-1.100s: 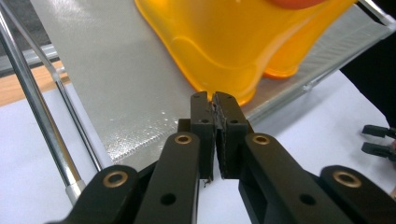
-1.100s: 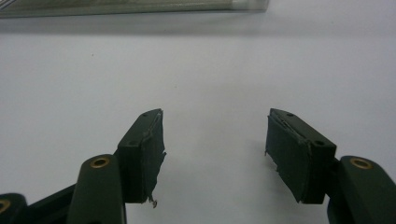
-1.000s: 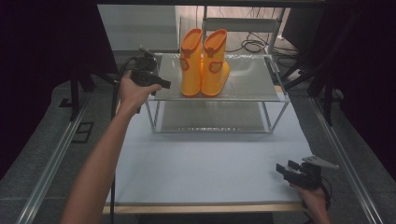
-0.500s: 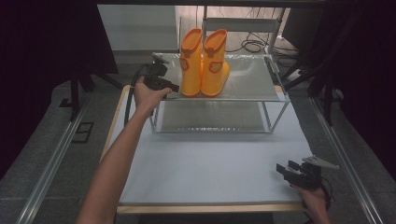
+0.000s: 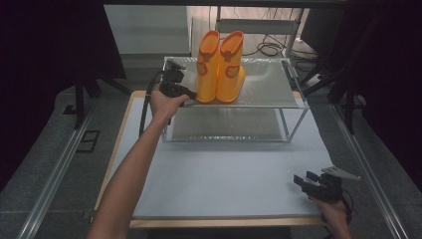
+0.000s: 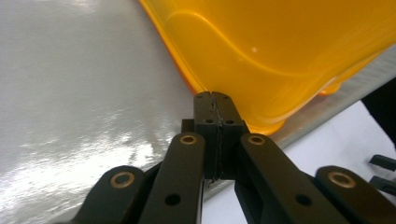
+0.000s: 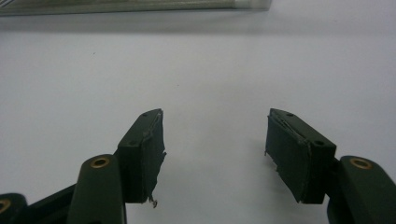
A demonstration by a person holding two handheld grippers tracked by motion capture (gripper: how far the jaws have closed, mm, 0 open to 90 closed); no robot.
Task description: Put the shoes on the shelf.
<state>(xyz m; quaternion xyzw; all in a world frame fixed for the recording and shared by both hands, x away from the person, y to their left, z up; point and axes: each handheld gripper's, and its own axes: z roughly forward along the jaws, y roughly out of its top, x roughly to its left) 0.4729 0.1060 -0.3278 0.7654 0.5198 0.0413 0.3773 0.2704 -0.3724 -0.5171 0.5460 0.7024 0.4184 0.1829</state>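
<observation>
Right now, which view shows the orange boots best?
The high view: both boots stand whole and upright on the shelf. The left gripper view shows one boot's side close up.

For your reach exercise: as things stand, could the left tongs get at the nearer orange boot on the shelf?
Probably yes. The left tongs, shut and empty, sit right at the orange boot on the metal shelf, with nothing between; they must open first.

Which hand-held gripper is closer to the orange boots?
The left. The left hand-held gripper is up at the shelf, its shut jaws right at the boots. The right hand-held gripper rests far off at the table's near right corner, open.
</observation>
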